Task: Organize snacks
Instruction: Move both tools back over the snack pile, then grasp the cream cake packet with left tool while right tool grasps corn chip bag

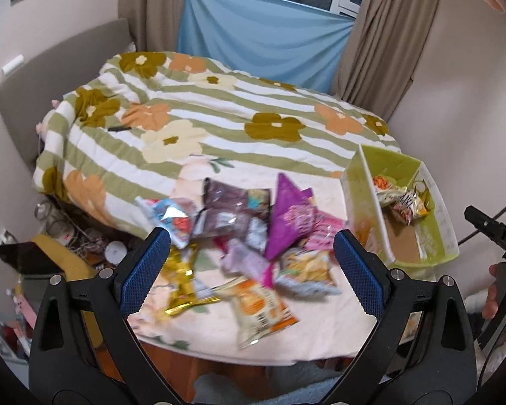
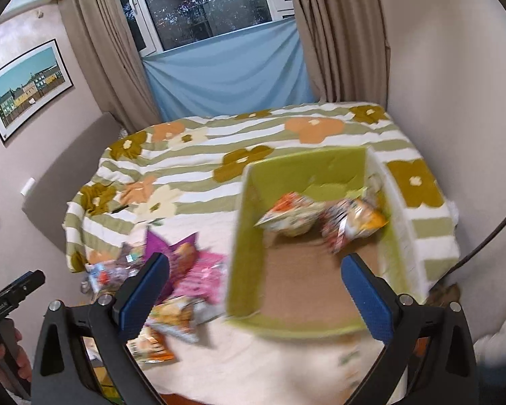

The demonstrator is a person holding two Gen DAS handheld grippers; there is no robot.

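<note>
A pile of snack packets lies on the bed's near end: a purple bag (image 1: pixel 288 219), a brown bag (image 1: pixel 232 202), a gold packet (image 1: pixel 182 276), an orange-and-white packet (image 1: pixel 259 307). My left gripper (image 1: pixel 251 260) is open and empty above the pile. A green box (image 2: pixel 307 168) stands to the right and holds a few packets (image 2: pixel 290 216) at its far end. My right gripper (image 2: pixel 254 280) is open and empty, over the box's near left wall. The box also shows in the left wrist view (image 1: pixel 431 236), and the purple bag in the right wrist view (image 2: pixel 158 243).
A striped flowered quilt (image 1: pixel 219 111) covers the far part of the bed. Walls stand close on the right (image 2: pixel 455 67). Clutter lies on the floor left of the bed (image 1: pixel 67 236). The other handheld gripper's body shows at the right edge (image 1: pixel 496 236).
</note>
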